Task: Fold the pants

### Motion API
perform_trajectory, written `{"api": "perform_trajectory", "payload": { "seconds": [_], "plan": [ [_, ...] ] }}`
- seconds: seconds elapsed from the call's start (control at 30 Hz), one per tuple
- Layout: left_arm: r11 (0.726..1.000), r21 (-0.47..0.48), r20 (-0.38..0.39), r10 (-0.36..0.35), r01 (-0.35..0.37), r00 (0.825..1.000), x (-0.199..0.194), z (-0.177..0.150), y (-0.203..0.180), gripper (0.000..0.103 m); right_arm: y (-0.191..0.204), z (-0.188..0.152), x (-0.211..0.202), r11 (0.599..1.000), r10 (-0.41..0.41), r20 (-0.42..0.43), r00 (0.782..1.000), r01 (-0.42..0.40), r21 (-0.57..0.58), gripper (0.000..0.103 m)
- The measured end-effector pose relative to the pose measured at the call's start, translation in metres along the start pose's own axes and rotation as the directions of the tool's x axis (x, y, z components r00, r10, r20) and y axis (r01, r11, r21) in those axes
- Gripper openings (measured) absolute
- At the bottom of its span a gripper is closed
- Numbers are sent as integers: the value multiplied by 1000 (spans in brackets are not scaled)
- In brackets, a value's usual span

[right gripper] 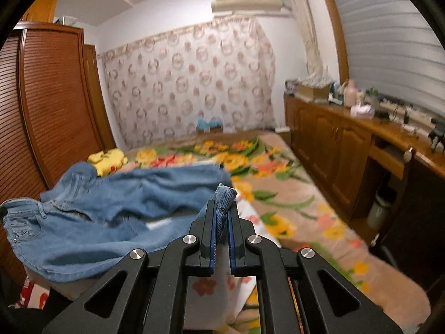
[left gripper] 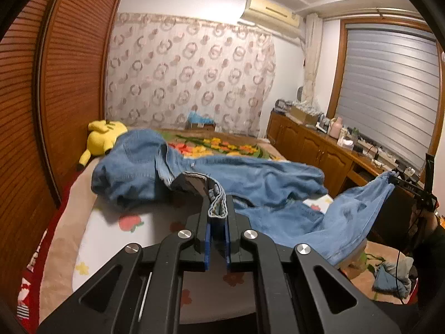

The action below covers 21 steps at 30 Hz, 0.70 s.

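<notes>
Light blue denim pants (left gripper: 250, 178) lie spread and rumpled across the bed. My left gripper (left gripper: 218, 208) is shut on the waistband, which stands up between its jaws. The right gripper shows at the far right of the left wrist view (left gripper: 400, 179), holding a leg end lifted off the bed. In the right wrist view my right gripper (right gripper: 222, 208) is shut on a bunched leg hem of the pants (right gripper: 116, 203), which trail to the left over the bed.
The bed has a floral blanket (right gripper: 278, 183) and a white flower-print sheet (left gripper: 122, 239). A yellow plush toy (left gripper: 104, 136) lies by the wooden wardrobe (left gripper: 64, 83). A wooden cabinet (right gripper: 333, 139) with clutter runs along the right. Clothes (left gripper: 392, 275) lie on the floor.
</notes>
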State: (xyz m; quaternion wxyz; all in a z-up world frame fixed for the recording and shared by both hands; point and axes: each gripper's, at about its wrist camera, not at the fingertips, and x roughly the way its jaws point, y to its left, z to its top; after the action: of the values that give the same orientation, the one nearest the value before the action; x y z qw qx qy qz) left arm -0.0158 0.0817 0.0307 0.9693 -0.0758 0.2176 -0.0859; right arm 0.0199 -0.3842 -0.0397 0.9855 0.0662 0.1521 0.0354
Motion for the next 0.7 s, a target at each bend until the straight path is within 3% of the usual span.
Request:
{"api": "perform_trajectory", "payload": {
  "seconds": [0.23, 0.43, 0.7],
  "plan": [
    [1000, -9, 77, 6, -5, 997, -18, 17, 2, 8, 5, 9, -26, 1000, -12, 84, 996, 14, -17, 7],
    [1000, -23, 62, 17, -16, 998, -9, 18, 13, 8, 10, 0, -9, 999, -1, 66, 998, 5, -53, 7],
    [999, -20, 17, 44, -43, 999, 28, 20, 23, 8, -1, 21, 19, 996, -13, 33, 999, 16, -87, 7]
  ]
}}
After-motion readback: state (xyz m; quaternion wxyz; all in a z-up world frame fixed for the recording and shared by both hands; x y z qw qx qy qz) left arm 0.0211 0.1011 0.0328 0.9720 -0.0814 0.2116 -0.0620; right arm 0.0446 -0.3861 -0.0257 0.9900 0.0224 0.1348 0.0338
